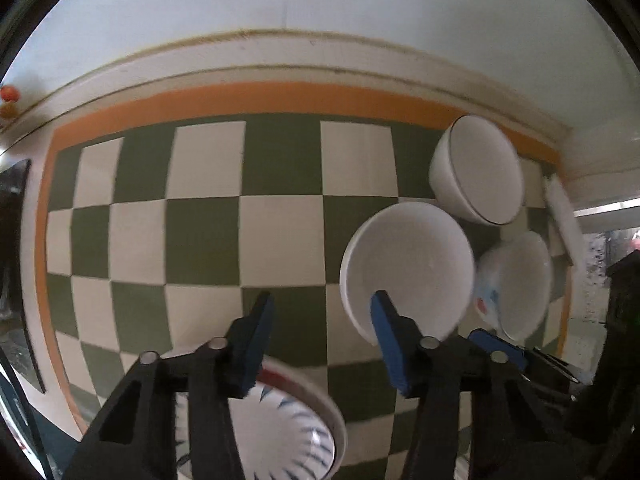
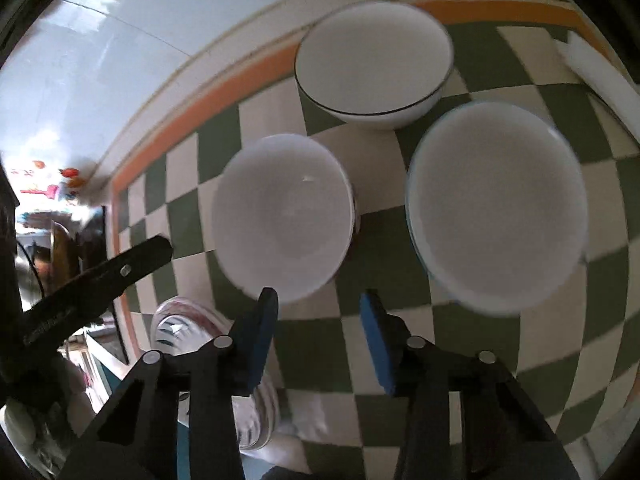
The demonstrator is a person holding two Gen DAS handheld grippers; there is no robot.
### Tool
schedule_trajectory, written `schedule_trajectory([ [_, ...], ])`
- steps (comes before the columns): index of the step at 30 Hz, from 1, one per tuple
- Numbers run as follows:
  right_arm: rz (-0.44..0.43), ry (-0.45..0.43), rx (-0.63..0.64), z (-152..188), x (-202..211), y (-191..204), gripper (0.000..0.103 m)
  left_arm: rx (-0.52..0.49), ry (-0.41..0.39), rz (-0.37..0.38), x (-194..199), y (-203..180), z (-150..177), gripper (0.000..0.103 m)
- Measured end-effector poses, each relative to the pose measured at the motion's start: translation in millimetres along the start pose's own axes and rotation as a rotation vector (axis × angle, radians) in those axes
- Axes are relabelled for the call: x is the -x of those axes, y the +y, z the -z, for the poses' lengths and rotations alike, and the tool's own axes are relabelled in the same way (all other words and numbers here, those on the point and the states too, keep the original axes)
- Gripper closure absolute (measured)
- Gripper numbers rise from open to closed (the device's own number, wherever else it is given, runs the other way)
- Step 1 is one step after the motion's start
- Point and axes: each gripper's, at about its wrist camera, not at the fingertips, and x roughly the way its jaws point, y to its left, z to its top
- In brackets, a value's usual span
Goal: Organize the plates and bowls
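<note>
Three white bowls stand on a green-and-white checked cloth. A plain white bowl point(image 1: 408, 268) point(image 2: 282, 216) is nearest. A dark-rimmed bowl point(image 1: 478, 170) point(image 2: 374, 64) stands behind it. A blue-rimmed bowl point(image 1: 520, 284) point(image 2: 496, 208) is to the right. A blue-striped bowl point(image 1: 288, 436) point(image 2: 188, 328) sits at the near left. My left gripper point(image 1: 324, 312) is open and empty, its right finger in front of the plain bowl's rim. My right gripper point(image 2: 318, 308) is open and empty, just in front of the plain bowl.
The cloth point(image 1: 208, 224) has an orange border and lies against a white wall. A flat white object point(image 2: 600, 68) lies at the far right of the cloth. The left gripper's black arm point(image 2: 96, 276) shows at the left of the right wrist view.
</note>
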Motion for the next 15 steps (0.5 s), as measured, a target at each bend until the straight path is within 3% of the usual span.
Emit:
schedule_trajectory([
  [5,0.060,0.054,0.012,-20.3,-24.2,-2.8,0.077,-0.028,0.079,-0.022,-36.3,-12.2,-9.9,0.071],
  [10,0.066,0.040,-0.001,-26.1,-36.8,-2.4,0.085,-0.034,0.106,0.002,-56.0,-13.8,-5.8,0.092],
  [15,0.096,0.014,0.016,-20.1,-36.7,5.3,0.087,-0.038,0.090,0.014,-53.0,-12.3,6.4,0.092],
])
